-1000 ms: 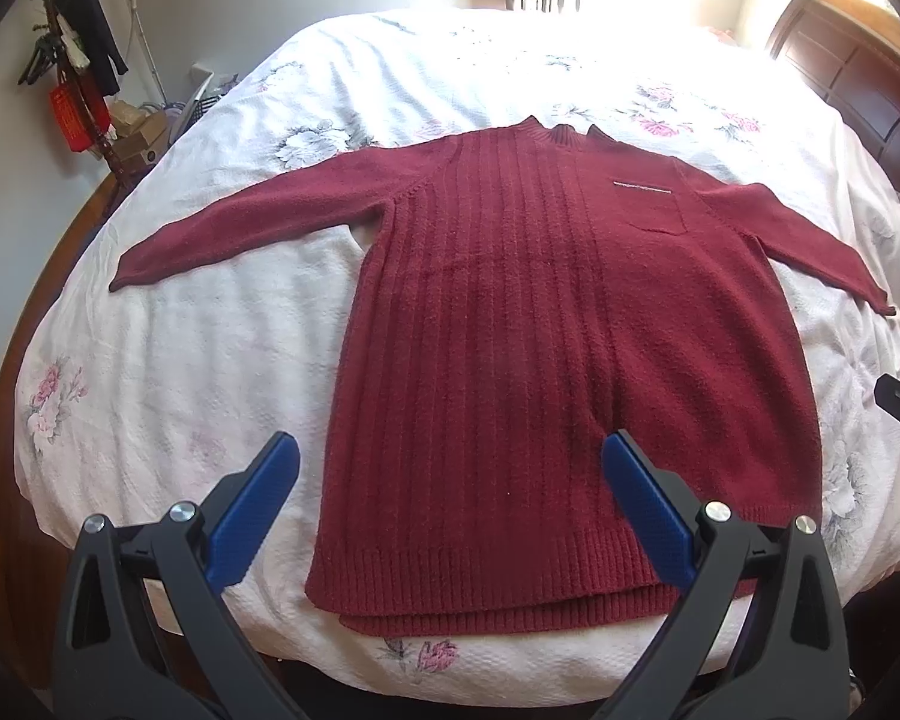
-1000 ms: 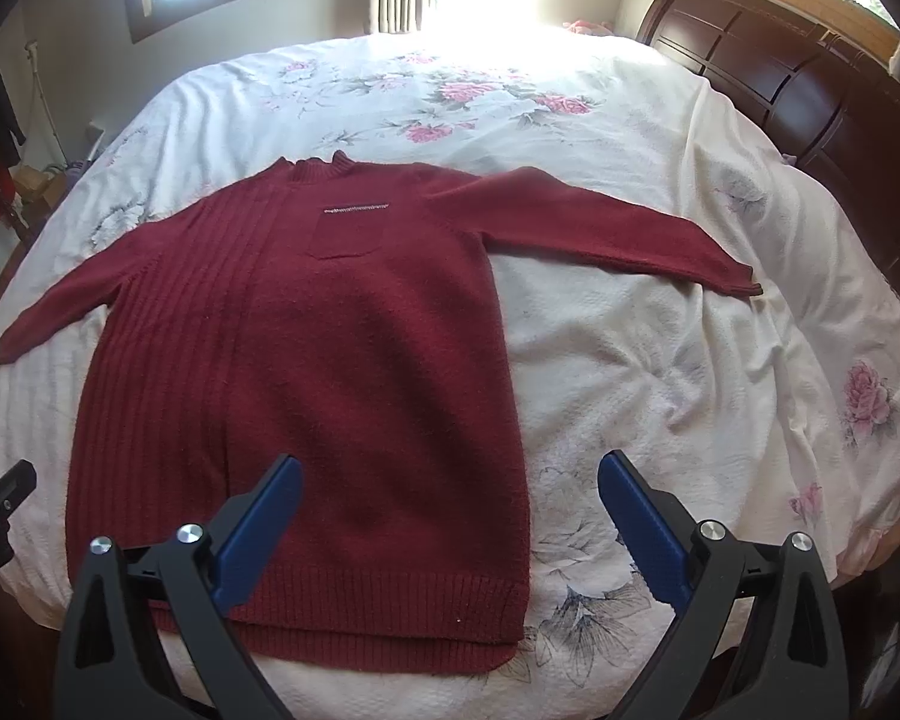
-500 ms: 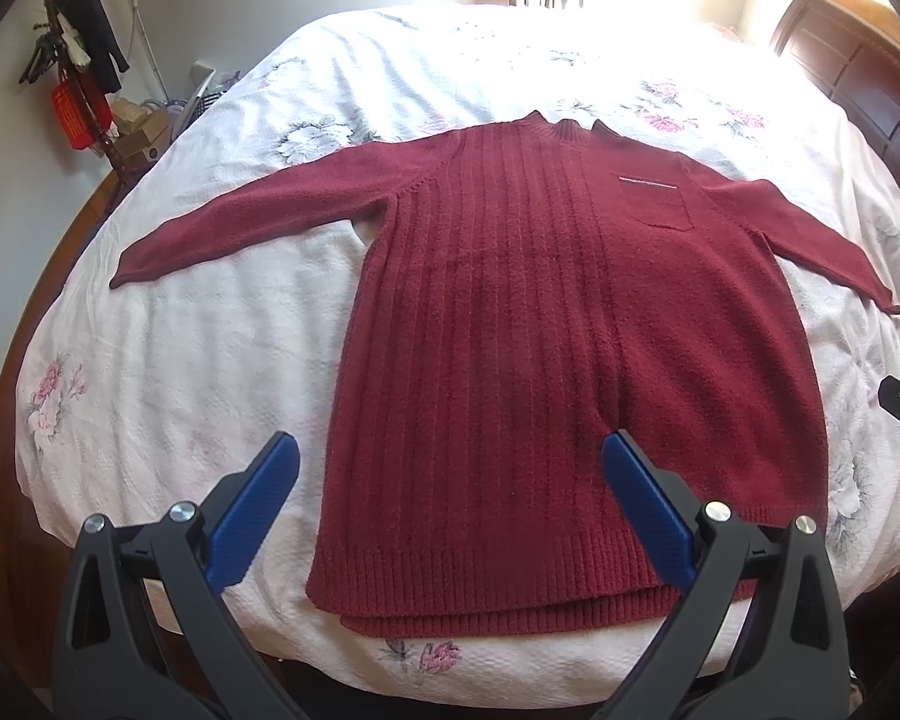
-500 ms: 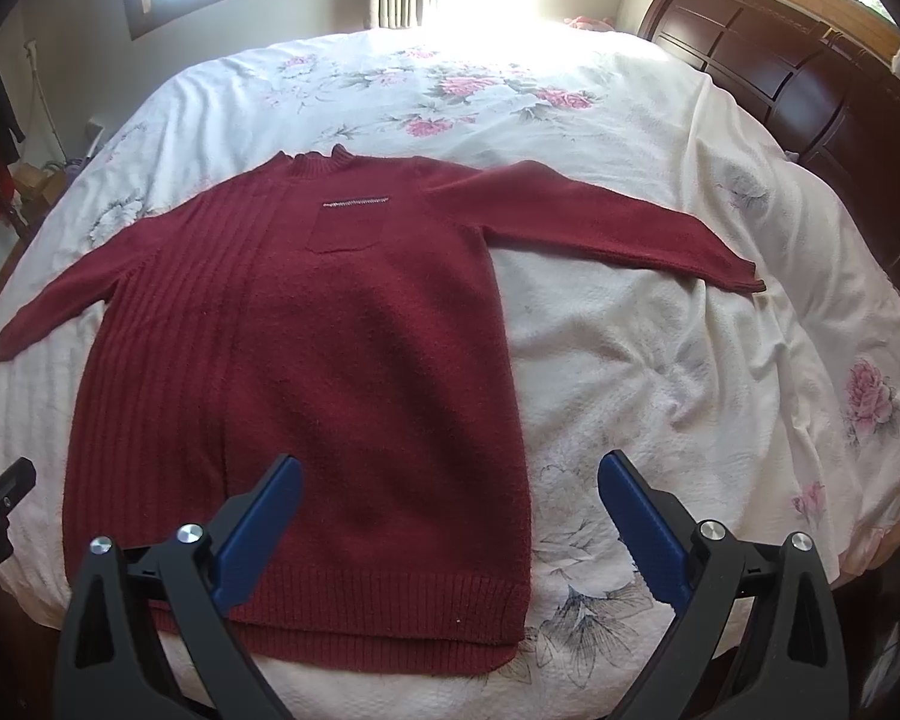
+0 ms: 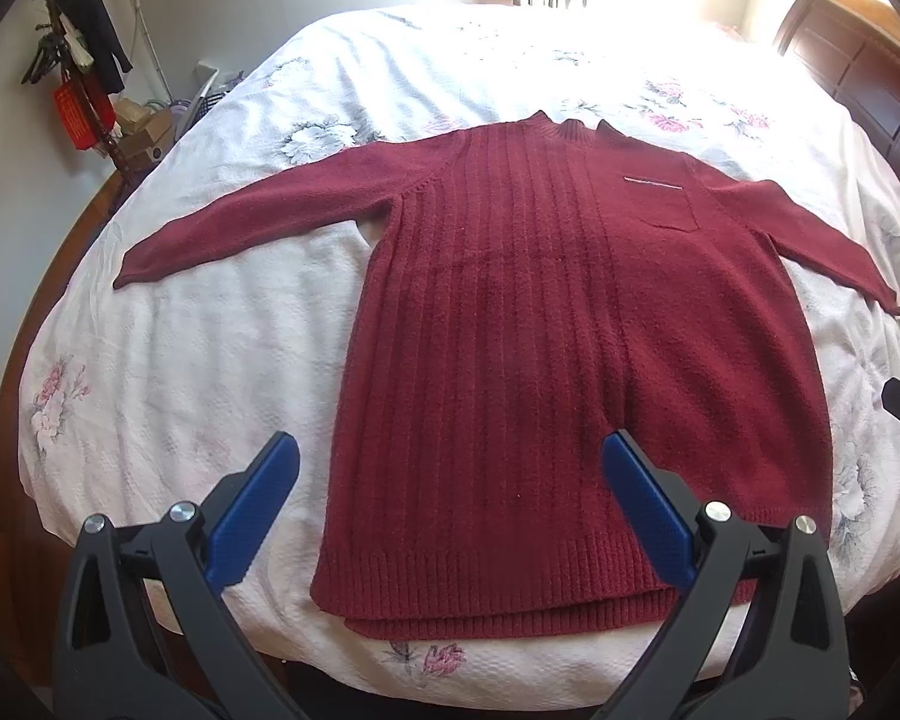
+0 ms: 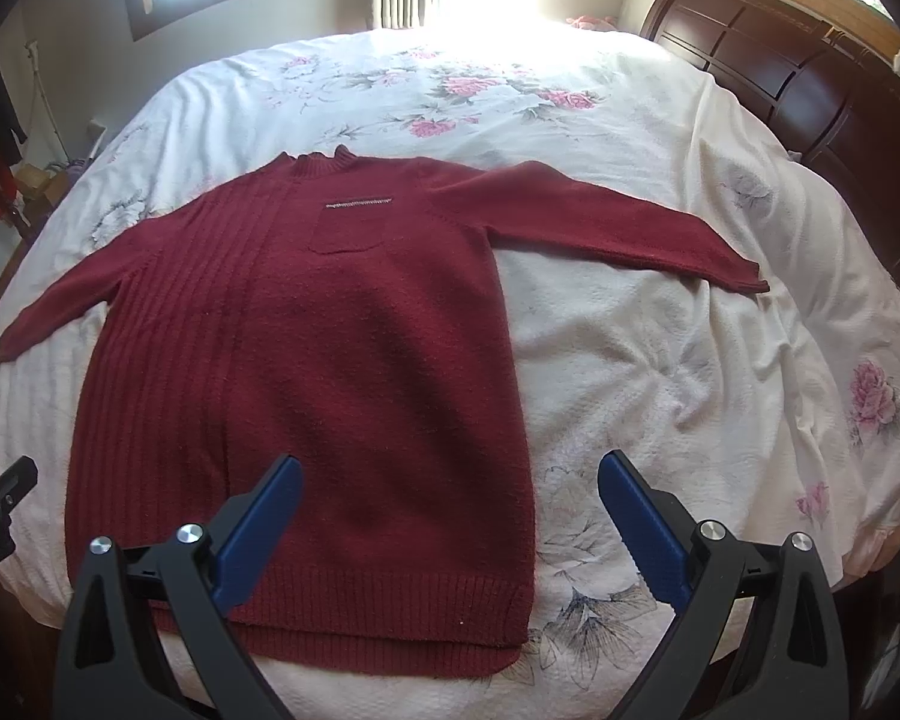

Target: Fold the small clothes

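Burgundy knit sweater (image 5: 570,360): flat, front up, on the white floral bedspread (image 5: 210,360).
Long axis: hem at the near bed edge, collar pointing away toward the window.
Sleeves: spread out to both sides.
Left gripper (image 5: 450,480): fingers spread, above the hem.
Right gripper (image 6: 450,498): fingers spread, holding nothing.

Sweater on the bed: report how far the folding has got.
Done: the red sweater lies flat, front up, on the floral bedspread, both sleeves spread out to the sides. In hand: nothing; the left gripper and the right gripper hang open above the hem. Left: every fold. No sleeve has been turned in, and the body has not been doubled over.
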The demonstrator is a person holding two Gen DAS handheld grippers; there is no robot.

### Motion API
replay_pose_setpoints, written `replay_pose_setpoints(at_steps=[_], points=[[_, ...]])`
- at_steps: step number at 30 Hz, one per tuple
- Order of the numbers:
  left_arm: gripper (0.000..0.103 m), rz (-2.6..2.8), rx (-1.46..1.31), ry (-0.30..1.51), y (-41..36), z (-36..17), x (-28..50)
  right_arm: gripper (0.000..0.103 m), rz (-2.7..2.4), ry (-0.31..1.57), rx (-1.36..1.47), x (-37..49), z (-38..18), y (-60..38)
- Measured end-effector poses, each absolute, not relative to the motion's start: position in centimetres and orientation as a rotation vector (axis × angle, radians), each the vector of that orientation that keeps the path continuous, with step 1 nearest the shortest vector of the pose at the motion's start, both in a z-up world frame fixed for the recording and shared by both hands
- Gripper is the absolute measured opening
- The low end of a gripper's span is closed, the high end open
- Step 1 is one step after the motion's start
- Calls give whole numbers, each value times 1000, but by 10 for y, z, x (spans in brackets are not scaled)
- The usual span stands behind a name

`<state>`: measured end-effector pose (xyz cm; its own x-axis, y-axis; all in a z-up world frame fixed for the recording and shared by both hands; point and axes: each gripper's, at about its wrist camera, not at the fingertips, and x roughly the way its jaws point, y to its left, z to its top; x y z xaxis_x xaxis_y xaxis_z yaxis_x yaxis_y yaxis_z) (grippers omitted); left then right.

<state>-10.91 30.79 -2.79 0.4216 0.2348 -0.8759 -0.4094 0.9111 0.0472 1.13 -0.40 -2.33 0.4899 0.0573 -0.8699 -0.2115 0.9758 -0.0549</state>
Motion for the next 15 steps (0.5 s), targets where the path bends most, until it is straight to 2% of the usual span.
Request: replay_pose_setpoints(at_steps=[15], points=[[100, 413, -178, 1063, 307, -27, -110, 99, 166, 1042, -159, 9, -21, -4]])
